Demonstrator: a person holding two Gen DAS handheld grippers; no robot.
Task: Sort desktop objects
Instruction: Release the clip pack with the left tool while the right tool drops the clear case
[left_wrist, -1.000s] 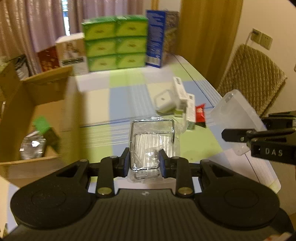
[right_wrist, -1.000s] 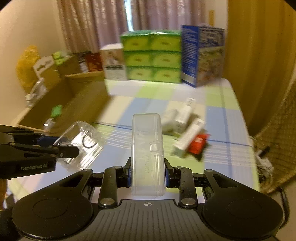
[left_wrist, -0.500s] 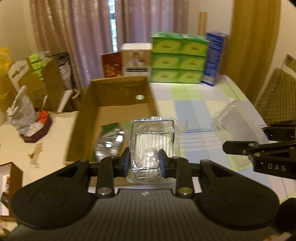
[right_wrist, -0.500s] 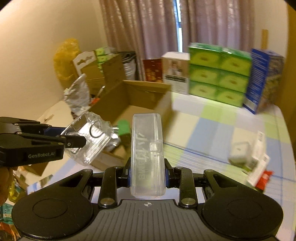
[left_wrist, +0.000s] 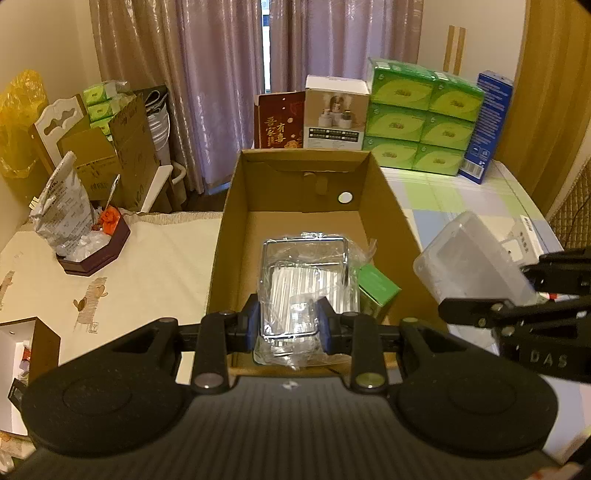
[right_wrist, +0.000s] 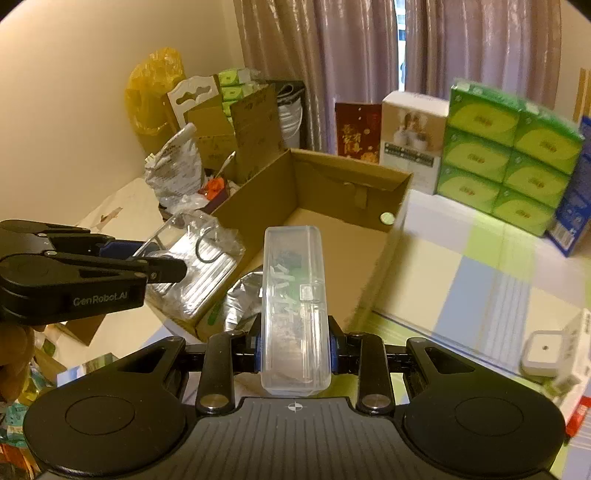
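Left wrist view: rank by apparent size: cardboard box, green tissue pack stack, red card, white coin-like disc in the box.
1. cardboard box
2. green tissue pack stack, farther away, so true size unsure
3. red card
4. white disc

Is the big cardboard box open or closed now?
Open. The cardboard box has no lid on top, and its brown floor and a green packet inside are visible.

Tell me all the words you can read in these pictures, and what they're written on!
"GenRobot.AI": side of the left gripper.
"DAS": side of the right gripper.
Gold Chinese characters on the red box: too blurred to read surely.
White handwriting on the clear plastic case: unreadable.
Print on the white box, green tissue packs and blue box: too small.
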